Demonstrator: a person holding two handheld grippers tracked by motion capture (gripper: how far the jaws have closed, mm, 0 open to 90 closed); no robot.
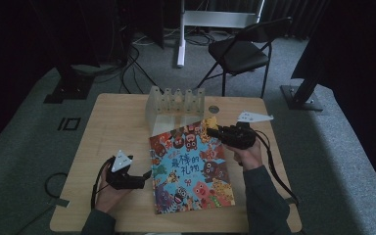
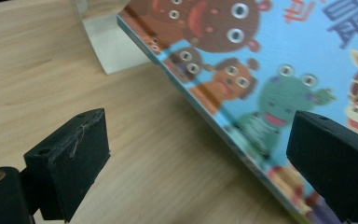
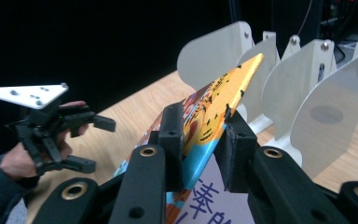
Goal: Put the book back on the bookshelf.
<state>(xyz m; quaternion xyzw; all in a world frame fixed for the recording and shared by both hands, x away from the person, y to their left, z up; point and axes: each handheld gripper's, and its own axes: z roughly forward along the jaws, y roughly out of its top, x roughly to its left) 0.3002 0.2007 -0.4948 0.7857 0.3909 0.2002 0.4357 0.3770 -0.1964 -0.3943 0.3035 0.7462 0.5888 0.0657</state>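
Observation:
A colourful picture book [image 1: 191,166] with cartoon animals on a blue cover lies on the wooden table [image 1: 112,127]. Its far right corner is raised off the table. My right gripper [image 1: 214,132] is shut on that corner, and in the right gripper view both pads clamp the book's orange edge [image 3: 214,107] at my right gripper [image 3: 200,121]. My left gripper [image 1: 147,177] stands open beside the book's left edge, low over the table. In the left gripper view the book's edge [image 2: 261,70] runs between the wide-apart jaws of my left gripper [image 2: 205,140], untouched.
A white slotted book rack [image 1: 176,103] stands at the table's back edge, just behind the lifted corner [image 3: 317,93]. A black folding chair [image 1: 242,51] and cables sit on the carpet beyond the table. My left gripper [image 3: 95,143] is seen open in the right gripper view.

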